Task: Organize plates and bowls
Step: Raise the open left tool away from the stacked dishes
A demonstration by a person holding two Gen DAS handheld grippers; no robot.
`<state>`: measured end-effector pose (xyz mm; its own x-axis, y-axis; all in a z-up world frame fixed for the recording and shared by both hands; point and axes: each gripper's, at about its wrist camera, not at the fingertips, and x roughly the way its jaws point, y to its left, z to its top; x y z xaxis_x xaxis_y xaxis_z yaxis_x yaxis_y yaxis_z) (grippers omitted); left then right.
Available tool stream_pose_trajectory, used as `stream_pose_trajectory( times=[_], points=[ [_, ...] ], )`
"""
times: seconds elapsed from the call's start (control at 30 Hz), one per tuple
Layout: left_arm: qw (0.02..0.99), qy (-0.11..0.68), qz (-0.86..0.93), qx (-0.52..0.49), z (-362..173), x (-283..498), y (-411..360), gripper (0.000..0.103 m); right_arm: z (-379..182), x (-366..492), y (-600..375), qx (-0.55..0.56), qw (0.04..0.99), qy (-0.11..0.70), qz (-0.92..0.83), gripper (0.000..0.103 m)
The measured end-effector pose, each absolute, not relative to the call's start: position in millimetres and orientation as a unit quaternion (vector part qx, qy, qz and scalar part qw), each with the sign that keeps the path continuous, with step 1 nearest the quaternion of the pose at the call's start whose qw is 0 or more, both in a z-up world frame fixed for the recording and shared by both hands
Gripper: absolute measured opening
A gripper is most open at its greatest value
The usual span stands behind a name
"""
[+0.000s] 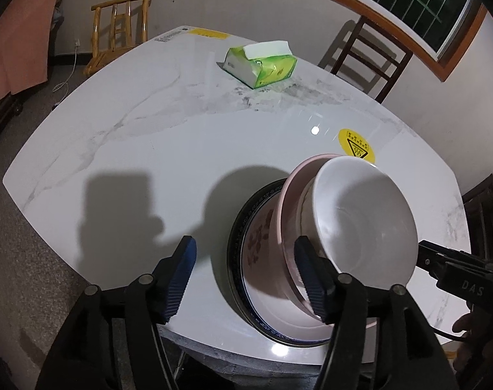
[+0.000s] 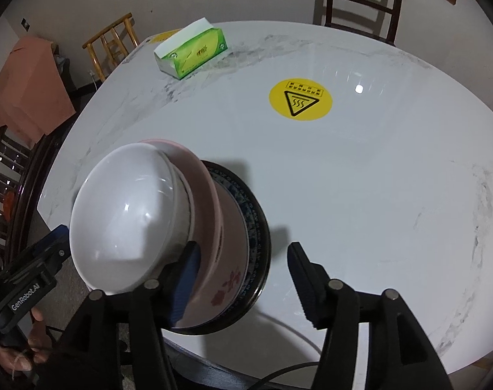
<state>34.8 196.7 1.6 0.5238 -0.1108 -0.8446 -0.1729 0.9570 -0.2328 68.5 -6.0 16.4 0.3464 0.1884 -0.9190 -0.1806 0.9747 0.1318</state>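
Near the front edge of the white marble table (image 1: 149, 149) stands a stack. A dark-rimmed patterned plate (image 1: 243, 260) (image 2: 259, 227) is at the bottom, a pink flowered bowl (image 1: 287, 214) (image 2: 227, 279) sits on it, and a white bowl (image 1: 363, 221) (image 2: 126, 214) is on top. My left gripper (image 1: 246, 243) is open over the stack's left side, with the plate's rim between its fingers and no pad pressing. My right gripper (image 2: 244, 247) is open over the right side, likewise straddling the plate's rim. Each gripper's fingers (image 1: 435, 256) (image 2: 51, 243) show at the edge of the other's view.
A green tissue box (image 1: 259, 65) (image 2: 191, 52) lies at the far side of the table. A round yellow warning sticker (image 1: 357, 146) (image 2: 300, 99) is just behind the stack. A light wooden chair (image 1: 123, 26) and a dark chair (image 1: 370, 55) stand behind the table. A hand (image 2: 19, 357) holds the left gripper.
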Motion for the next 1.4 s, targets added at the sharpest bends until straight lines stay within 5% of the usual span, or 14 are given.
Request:
stream_pose_trajectory(
  times=[0.53,0.77,0.9,1.4],
  points=[
    [0.906,0.412,0.053,-0.082,17,-10,176,0.074,29,23,-41,0.015,0.883,0.455,0.115,0.063],
    [0.912,0.401,0.047,-0.065,19,-22,155,0.078,31,-3,-35,0.005,0.896,0.421,0.141,0.076],
    [0.914,0.399,0.053,-0.058,19,-25,146,0.079,27,-11,-33,-0.002,0.896,0.419,0.148,0.083],
    [0.916,0.388,0.096,-0.025,19,-32,123,0.085,11,-27,-22,-0.034,0.887,0.432,0.157,0.084]
  ],
)
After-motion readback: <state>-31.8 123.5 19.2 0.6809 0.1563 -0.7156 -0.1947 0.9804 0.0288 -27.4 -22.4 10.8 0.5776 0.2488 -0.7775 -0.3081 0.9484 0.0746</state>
